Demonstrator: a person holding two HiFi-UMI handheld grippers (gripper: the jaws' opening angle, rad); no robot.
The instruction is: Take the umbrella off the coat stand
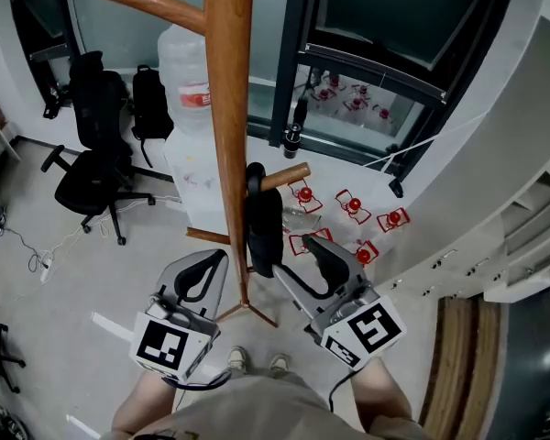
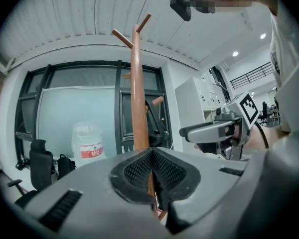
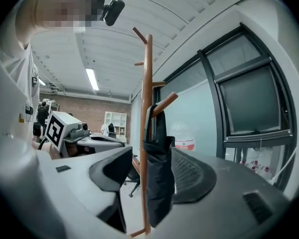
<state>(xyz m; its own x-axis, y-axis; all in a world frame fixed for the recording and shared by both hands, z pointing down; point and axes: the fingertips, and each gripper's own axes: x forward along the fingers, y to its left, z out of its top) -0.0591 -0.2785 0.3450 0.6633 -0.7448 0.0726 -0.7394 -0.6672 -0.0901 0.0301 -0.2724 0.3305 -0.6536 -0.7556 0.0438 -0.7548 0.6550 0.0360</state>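
A tall wooden coat stand (image 1: 229, 108) rises right in front of me. A black folded umbrella (image 1: 264, 232) hangs by its strap from a low peg (image 1: 289, 174) on the stand. In the right gripper view the umbrella (image 3: 159, 173) hangs beside the pole (image 3: 146, 108), between the jaws of my right gripper (image 3: 149, 176). That gripper is open; its left pad stands clear of the umbrella and the right pad lies close beside it. My right gripper (image 1: 302, 269) sits just right of the umbrella's lower end. My left gripper (image 1: 202, 273) (image 2: 152, 168) is shut and empty, left of the pole.
A large water jug (image 1: 188, 71) stands behind the stand, with a black office chair (image 1: 96, 154) and a black backpack (image 1: 151, 104) at the left. Red-and-white markers (image 1: 348, 209) lie on the floor by the dark window frame (image 1: 293, 81). White cabinets (image 1: 495, 200) run along the right.
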